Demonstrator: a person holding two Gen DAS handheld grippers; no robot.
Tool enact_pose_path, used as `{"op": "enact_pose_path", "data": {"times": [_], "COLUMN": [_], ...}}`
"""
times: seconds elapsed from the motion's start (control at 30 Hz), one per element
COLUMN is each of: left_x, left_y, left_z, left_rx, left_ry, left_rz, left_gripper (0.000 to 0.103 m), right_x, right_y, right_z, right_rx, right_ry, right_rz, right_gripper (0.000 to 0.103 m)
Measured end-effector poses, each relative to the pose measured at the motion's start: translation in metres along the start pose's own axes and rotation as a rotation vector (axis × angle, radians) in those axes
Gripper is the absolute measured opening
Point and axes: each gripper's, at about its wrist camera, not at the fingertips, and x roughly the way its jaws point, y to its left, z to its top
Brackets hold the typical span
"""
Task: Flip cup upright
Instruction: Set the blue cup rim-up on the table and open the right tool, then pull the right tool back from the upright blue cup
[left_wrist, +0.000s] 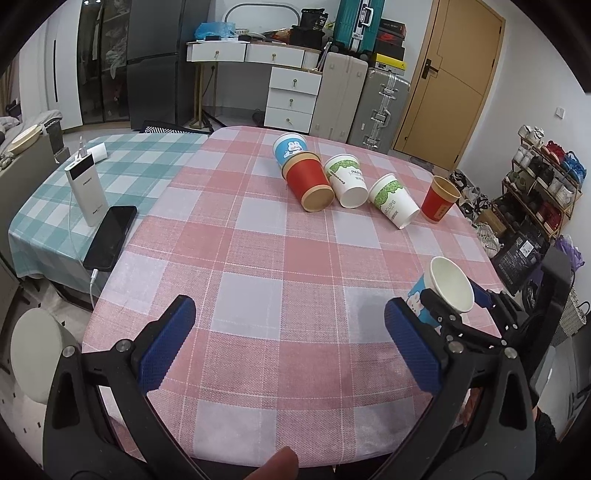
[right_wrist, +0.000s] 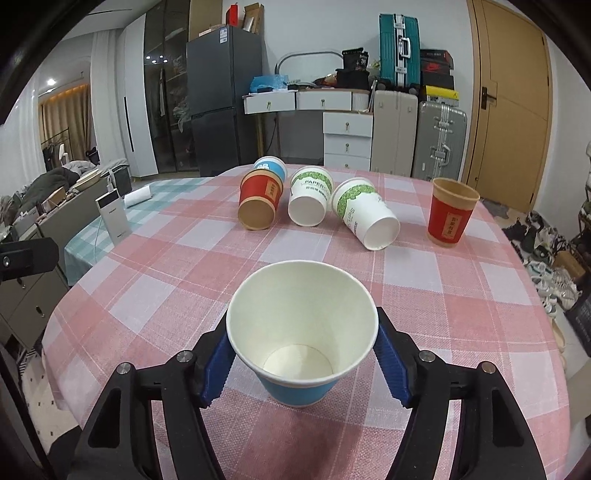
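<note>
The round tabletop (right_wrist: 184, 266), draped in a pink-and-white checked cloth, fills most of both views, and a second tabletop under a teal-and-white checked cloth (left_wrist: 122, 162) adjoins it on the left.

On the teal cloth a white rectangular power bank (left_wrist: 85, 192) stands upright, with a black smartphone (left_wrist: 110, 236) lying flat just in front of it at the cloth's edge.

The left tool (left_wrist: 290, 345) hangs low over the near part of the pink cloth with its blue-padded jaws spread wide and nothing between them. The right tool (right_wrist: 303, 363) is clenched on the blue paper cup with a white inside (right_wrist: 301, 325): its blue pads press the cup's wall from either side just below the rim. That cup is mouth-up near the front right edge of the tabletop, tipped slightly toward the camera so its bottom disc shows; in the left wrist view a white cartoon print shows on its blue wall. Whether its base rests on the cloth cannot be told.

Toward the far side a row of paper cups lies on its side: a red cup with a brown rim (right_wrist: 258, 205), a second blue-and-white cartoon cup (right_wrist: 271, 168) touching behind it, and two white cups with green leaf bands (right_wrist: 310, 199) (right_wrist: 365, 214), all with bases facing the near side. Apart to the right, another red paper cup with a brown rim (right_wrist: 450, 212) stands upright.
</note>
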Motion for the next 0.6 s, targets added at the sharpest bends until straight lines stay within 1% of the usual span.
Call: {"op": "enact_pose_path", "data": {"times": [0.1,0.13,0.27,0.4,0.6], "left_x": [-0.001,-0.001,-0.003,-0.003,-0.003], "left_y": [-0.002,-0.003,-0.008,-0.013,-0.024], "left_z": [0.000,0.000,0.000,0.000,0.000], "left_rx": [0.003,0.004,0.019,0.022,0.051], "left_ry": [0.000,-0.001,-0.001,-0.001,-0.001], "left_rz": [0.001,-0.001,-0.001,-0.008,-0.014], "left_gripper": [0.102,0.102,0.102,0.102,0.102], "right_x": [0.000,-0.002,-0.014,-0.031,-0.065], "right_y": [-0.004,-0.004,-0.002,-0.003,-0.009], "right_z": [0.002,0.003,0.005,0.008,0.016], "right_rx": [0.025,0.026,0.017,0.025,0.058], "right_ry": [0.015,0.014,-0.009,-0.045,-0.122], "right_rz": [0.008,0.011,0.016,0.034,0.042], "right_gripper": [0.073,0.078,0.085,0.086,0.086]}}
